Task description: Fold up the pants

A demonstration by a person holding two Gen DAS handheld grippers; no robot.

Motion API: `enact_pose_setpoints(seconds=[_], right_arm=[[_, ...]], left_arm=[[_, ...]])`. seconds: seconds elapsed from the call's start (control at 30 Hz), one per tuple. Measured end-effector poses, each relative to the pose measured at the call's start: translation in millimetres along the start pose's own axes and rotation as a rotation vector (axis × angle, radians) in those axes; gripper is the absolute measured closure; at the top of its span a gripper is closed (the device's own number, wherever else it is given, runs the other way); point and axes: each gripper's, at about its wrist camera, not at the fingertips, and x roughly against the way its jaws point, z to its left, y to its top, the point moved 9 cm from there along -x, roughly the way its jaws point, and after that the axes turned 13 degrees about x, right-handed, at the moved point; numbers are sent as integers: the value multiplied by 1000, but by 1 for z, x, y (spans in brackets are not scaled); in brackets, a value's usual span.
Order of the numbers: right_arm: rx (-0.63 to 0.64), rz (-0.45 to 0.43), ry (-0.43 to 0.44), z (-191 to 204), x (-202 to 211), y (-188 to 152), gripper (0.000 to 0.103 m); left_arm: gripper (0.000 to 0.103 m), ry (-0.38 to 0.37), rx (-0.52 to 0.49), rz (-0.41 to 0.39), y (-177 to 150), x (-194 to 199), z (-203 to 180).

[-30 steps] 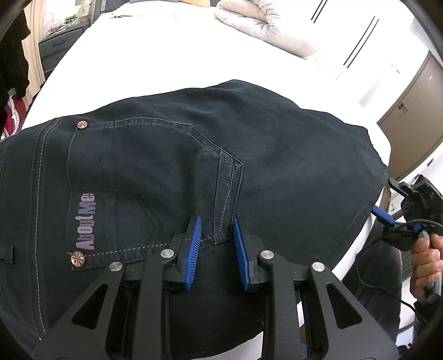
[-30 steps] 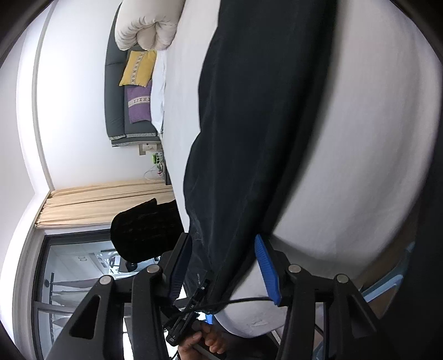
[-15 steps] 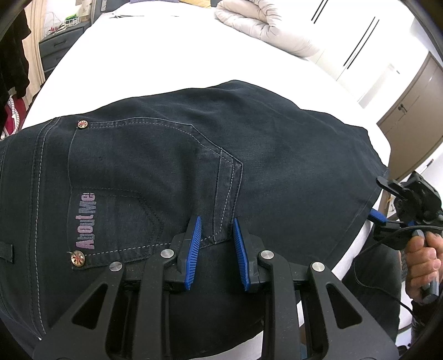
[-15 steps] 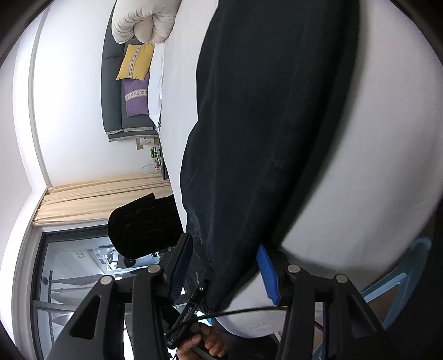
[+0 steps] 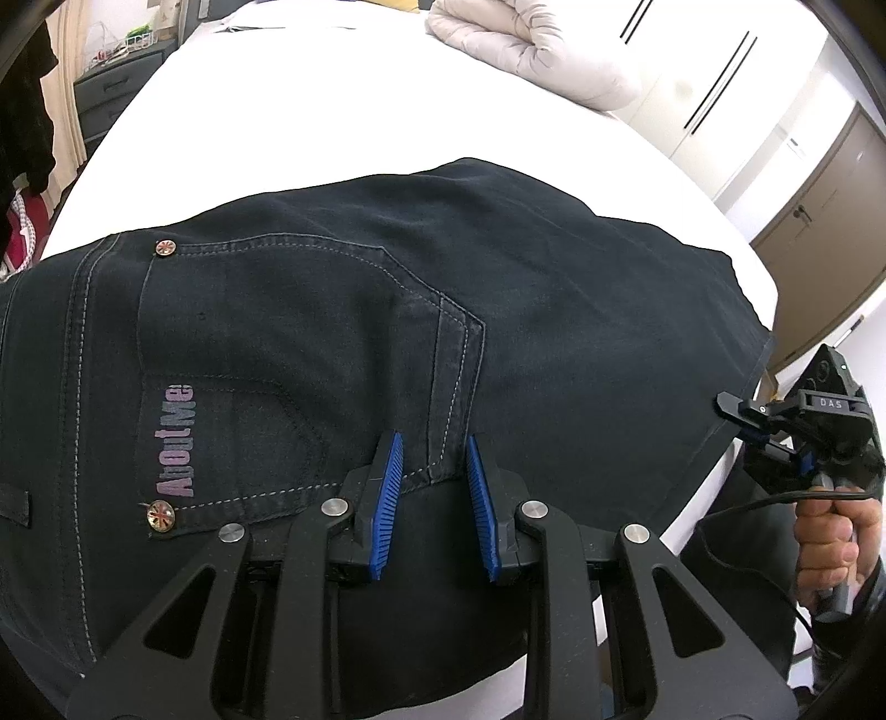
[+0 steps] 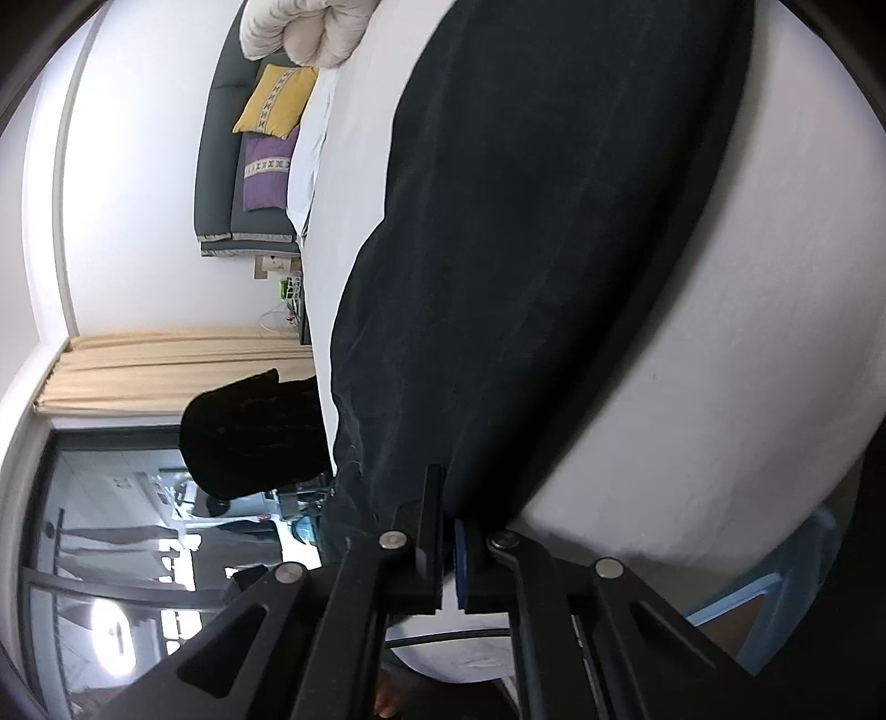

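Dark denim pants [image 5: 343,332] lie flat on the white bed [image 5: 343,111], back pocket with "AboutMe" lettering up. My left gripper [image 5: 432,471] is open, its blue pads either side of the pocket's lower corner, resting on the cloth. My right gripper [image 6: 448,531] is shut on the pants' edge [image 6: 498,277] at the bed's near side. It also shows in the left wrist view [image 5: 775,426], held by a hand at the leg end of the pants, at the right.
A rolled pale duvet [image 5: 531,50] lies at the far end of the bed. A grey sofa with yellow and purple cushions [image 6: 266,133] stands by the wall. Drawers [image 5: 111,94] stand at the far left, cabinets [image 5: 819,232] at the right.
My right gripper has closed from open onto the edge of the pants. My left gripper has stayed in place, open.
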Motion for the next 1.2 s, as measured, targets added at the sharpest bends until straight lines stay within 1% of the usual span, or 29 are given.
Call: enact_pose_setpoints(seconds=[0.2,0.27,0.37,0.47,0.5,0.53,0.57,0.63,0.7,0.77,0.8,0.83,0.87,0.93,1.0,1.07,1.13,1.17,1.2], right_arm=[[-14,1,10,-4,0,-3,99],[-56,-5,45,-5,1,-1,96],[-72,-42,47,-9,9,9,92],[-62,-85,27,-12,20,19,92],[-63,-87,25,-13,21,19,93],[-64,-82,13,-17,22,19,100],[-80,-85,12,-22,25,19,100],[-121,-95,38,-29,31,19,101],[-136,-113,39,-31,41,21,97],[-128,-155,-1,-32,60,28,94],[-113,-173,-24,-31,68,33,89],[-87,-202,-64,-29,82,40,89],[-70,-222,-78,-25,90,46,89],[-11,-258,-71,-9,102,63,89],[35,-253,-49,7,99,74,89],[85,-215,-7,29,78,85,89],[137,-145,47,51,44,90,89],[157,-114,56,57,29,90,89],[165,-84,44,60,11,92,89]], left_arm=[[79,1,0,-3,0,2,1],[79,4,-2,-4,-1,3,1],[79,10,10,-5,1,4,-1],[78,18,2,-5,1,4,-3],[78,20,-1,-5,1,2,-3],[78,20,-2,-5,1,2,-3],[78,19,-4,-4,0,1,-3],[78,16,-6,-3,0,1,-3],[78,7,-2,-5,1,1,-3],[78,5,2,-6,2,1,-3],[78,6,3,-7,3,1,-3],[78,9,2,-6,3,2,-3],[78,11,1,-8,3,3,-4],[78,13,1,-11,7,5,-7],[78,-5,11,-10,13,6,-12],[78,-33,21,0,21,3,-22],[78,-50,8,7,31,-2,-37],[78,-60,3,11,35,-5,-44],[78,-72,-1,16,39,-8,-51]])
